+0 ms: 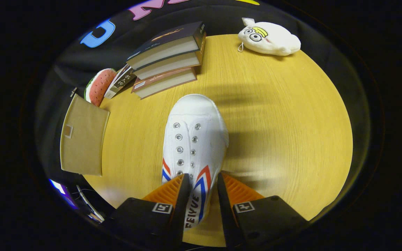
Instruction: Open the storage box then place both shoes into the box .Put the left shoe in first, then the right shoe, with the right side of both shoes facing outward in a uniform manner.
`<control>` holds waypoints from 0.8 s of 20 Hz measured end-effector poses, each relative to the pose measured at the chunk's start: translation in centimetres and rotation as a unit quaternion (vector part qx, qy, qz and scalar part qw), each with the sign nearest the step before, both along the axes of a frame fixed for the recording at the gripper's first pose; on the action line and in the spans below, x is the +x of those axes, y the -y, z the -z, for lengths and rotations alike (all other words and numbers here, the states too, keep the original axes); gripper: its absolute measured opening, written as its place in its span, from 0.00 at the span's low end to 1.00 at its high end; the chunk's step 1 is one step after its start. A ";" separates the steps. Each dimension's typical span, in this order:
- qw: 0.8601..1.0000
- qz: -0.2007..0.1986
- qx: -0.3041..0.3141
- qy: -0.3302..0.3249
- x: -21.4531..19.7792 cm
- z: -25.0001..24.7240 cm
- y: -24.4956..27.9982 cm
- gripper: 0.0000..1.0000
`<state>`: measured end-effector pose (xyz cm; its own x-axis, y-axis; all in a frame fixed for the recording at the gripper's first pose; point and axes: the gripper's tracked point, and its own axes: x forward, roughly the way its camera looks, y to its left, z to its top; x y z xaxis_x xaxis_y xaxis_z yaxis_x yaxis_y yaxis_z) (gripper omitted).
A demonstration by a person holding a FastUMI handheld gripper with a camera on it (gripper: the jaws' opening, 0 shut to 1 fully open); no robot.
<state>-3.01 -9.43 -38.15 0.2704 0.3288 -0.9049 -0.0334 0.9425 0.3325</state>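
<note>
A white canvas shoe (194, 136) with metal eyelets and red and blue chevrons on its side points away from me, toe toward the stack of books. My gripper (202, 177) is shut on the shoe's side wall near the heel: one finger sits inside the opening, the other presses the outer side. A shadow spreads on the wooden table (284, 132) beside the shoe, which seems raised a little off the surface. The tan storage box (82, 136) stands at the table's left edge, showing a flat panel with a small tag holder.
Three stacked books (168, 59) lie beyond the shoe's toe, with a smaller book (120, 82) and a watermelon-slice cushion (98, 85) to their left. A white plush toy (270, 38) rests at the far right of the round table.
</note>
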 end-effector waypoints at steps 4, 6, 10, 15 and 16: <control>0.999 0.030 0.023 -0.015 -0.1 -0.2 0.3 0.40; 0.998 0.048 0.040 -0.016 -0.2 -0.3 0.5 0.29; 0.994 0.069 0.073 -0.034 -0.2 -0.3 0.3 0.10; 0.992 0.094 0.076 -0.032 -0.6 -1.9 0.0 0.10; 0.992 0.097 0.079 -0.032 -0.7 -2.6 -0.3 0.10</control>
